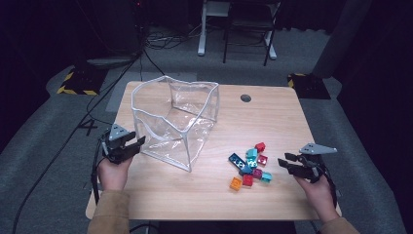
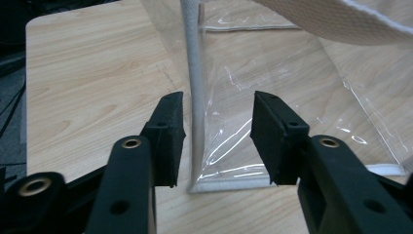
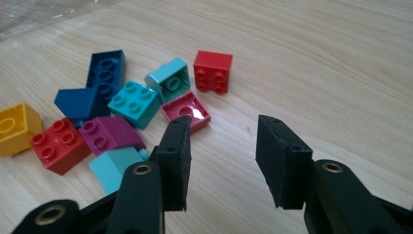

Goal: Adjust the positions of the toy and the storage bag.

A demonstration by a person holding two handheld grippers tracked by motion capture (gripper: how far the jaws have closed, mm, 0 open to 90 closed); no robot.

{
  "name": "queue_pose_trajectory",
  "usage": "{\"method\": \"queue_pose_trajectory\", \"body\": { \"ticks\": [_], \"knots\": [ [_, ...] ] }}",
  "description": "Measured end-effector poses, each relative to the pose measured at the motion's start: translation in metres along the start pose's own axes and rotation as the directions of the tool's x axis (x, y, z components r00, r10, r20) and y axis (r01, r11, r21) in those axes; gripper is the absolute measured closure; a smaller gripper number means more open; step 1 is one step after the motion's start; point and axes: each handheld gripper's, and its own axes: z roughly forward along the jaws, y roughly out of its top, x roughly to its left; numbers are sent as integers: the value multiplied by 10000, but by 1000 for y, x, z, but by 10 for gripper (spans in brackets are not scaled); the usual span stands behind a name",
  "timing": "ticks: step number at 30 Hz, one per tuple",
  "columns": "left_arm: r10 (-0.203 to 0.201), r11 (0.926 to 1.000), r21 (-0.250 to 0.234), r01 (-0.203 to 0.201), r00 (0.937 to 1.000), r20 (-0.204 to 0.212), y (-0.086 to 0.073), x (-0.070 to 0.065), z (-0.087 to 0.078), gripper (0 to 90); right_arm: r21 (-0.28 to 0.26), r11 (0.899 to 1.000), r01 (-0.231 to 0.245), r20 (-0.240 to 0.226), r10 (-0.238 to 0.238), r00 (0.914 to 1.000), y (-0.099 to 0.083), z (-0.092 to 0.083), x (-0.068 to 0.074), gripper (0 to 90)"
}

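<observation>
In the high view, the left gripper (image 1: 140, 142) sits at the near left corner of a clear plastic bag (image 1: 175, 119) standing open on the wooden table (image 1: 272, 117), while the right gripper (image 1: 284, 162) hovers just right of a pile of toy bricks (image 1: 249, 167), its jaws apart with nothing between them. In the left gripper view, the jaws stand apart astride the bag's white-piped corner edge (image 2: 197, 97), not pressing it. In the right gripper view, the jaws gape over bare wood beside a pink brick (image 3: 187, 110) and a red brick (image 3: 213, 71).
</observation>
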Motion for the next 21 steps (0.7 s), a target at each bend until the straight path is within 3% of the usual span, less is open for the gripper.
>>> {"method": "queue_pose_trajectory", "body": {
  "ticks": [4, 10, 13, 15, 21],
  "knots": [
    [278, 9996, 99, -277, 9995, -151, 2, -2, 3, 833, -32, 10000, -64, -255, 63, 9997, 6, 3, 5, 565],
    [851, 9963, 78, -851, 9964, -46, -3, -9, -3, 873, -174, 9993, 320, -657, -331, 9973, 18, 7, 22, 568],
    [949, 9955, 30, -950, 9953, 208, -8, -15, -8, 874, -219, 9989, 426, -745, -442, 9962, 21, 7, 27, 567],
    [939, 9956, -56, -938, 9948, 399, -11, -21, -11, 874, -272, 9983, 518, -855, -539, 9949, 24, 8, 31, 565],
    [1381, 9903, 40, -1389, 9868, 844, -17, -44, -22, 874, -363, 9973, 638, -1318, -681, 9889, 30, 13, 46, 561]
  ]
}}
